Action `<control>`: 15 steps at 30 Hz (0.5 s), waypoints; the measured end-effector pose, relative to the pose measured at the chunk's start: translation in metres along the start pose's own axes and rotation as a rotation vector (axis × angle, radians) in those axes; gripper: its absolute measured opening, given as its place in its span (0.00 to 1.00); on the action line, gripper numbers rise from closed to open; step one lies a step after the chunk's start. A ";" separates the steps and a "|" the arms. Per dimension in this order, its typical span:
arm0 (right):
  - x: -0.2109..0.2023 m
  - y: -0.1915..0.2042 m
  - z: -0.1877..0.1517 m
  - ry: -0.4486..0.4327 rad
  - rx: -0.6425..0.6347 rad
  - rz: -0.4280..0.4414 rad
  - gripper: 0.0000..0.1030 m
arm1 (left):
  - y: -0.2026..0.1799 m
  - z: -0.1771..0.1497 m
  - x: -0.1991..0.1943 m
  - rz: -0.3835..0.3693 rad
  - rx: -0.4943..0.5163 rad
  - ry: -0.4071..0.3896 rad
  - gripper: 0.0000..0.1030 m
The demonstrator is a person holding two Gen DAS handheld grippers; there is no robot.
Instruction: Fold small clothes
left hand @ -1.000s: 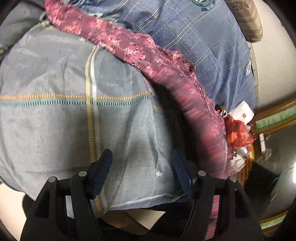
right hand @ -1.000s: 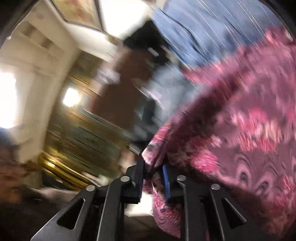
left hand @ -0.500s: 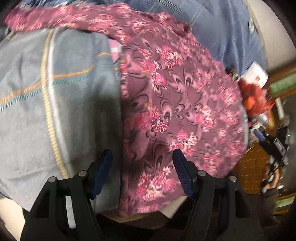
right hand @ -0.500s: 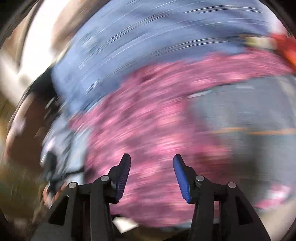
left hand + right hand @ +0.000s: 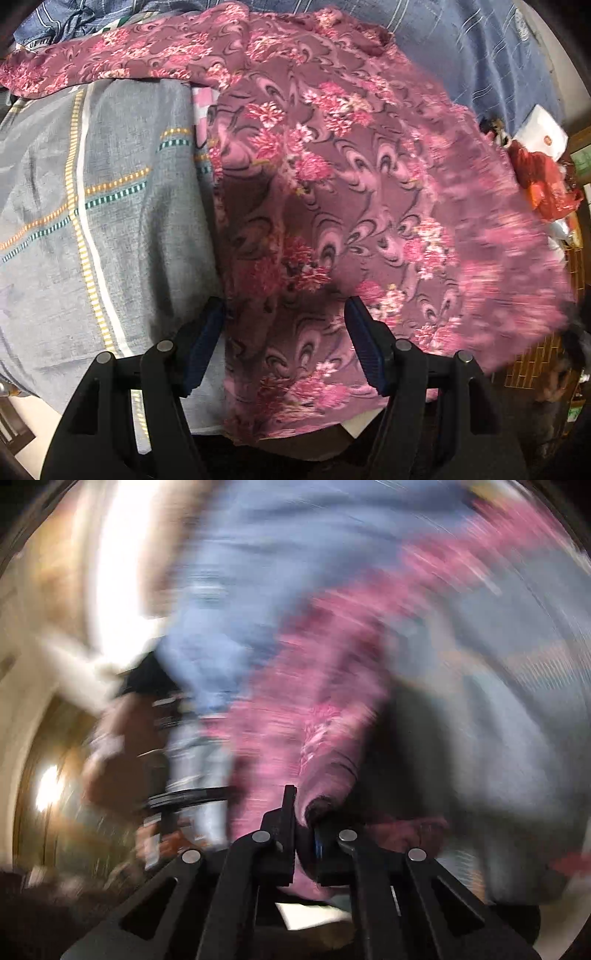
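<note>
A maroon garment with pink flowers [image 5: 332,192] lies spread over a grey cloth with yellow and teal stripes [image 5: 92,192]. My left gripper [image 5: 284,332] hovers over the garment's near part, its jaws wide apart and pressing on nothing. In the blurred right wrist view, the same floral garment [image 5: 317,701] runs up from my right gripper [image 5: 304,819], which is shut on a bunched edge of it. The garment's right side is smeared by motion in the left wrist view.
A blue plaid sheet [image 5: 461,48] covers the bed behind the clothes. Red packets and a white box [image 5: 543,140] sit at the right edge. A white surface edge [image 5: 37,413] shows at the near left.
The floral garment went from a bunched band to lying spread over the grey cloth. My right gripper let it go, swung across, and closed again on its edge. My left gripper slid over the garment.
</note>
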State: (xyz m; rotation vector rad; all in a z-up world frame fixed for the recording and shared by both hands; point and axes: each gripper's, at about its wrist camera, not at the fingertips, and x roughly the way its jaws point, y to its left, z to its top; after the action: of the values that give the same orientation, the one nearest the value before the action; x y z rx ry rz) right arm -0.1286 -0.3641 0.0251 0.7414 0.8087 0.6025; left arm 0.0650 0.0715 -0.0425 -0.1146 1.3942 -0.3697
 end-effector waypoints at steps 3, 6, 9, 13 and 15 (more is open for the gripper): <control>-0.026 0.049 0.002 -0.004 -0.174 -0.011 0.07 | 0.004 0.003 0.009 0.021 -0.015 0.026 0.65; -0.017 0.041 -0.009 0.129 -0.210 -0.219 0.07 | 0.002 0.004 0.008 0.037 -0.002 0.013 0.65; 0.011 -0.008 -0.028 0.332 -0.103 -0.469 0.09 | -0.001 0.005 0.009 0.055 0.019 0.021 0.65; -0.005 -0.035 -0.025 0.245 0.058 -0.447 0.13 | -0.003 0.007 0.002 -0.002 0.017 0.017 0.65; -0.023 -0.026 -0.009 0.095 0.069 -0.348 0.17 | -0.012 0.013 -0.004 -0.023 0.032 -0.006 0.65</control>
State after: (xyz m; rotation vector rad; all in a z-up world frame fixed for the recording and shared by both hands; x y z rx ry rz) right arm -0.1438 -0.3924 0.0103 0.6184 1.0236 0.2996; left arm 0.0755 0.0599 -0.0332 -0.1057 1.3819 -0.4108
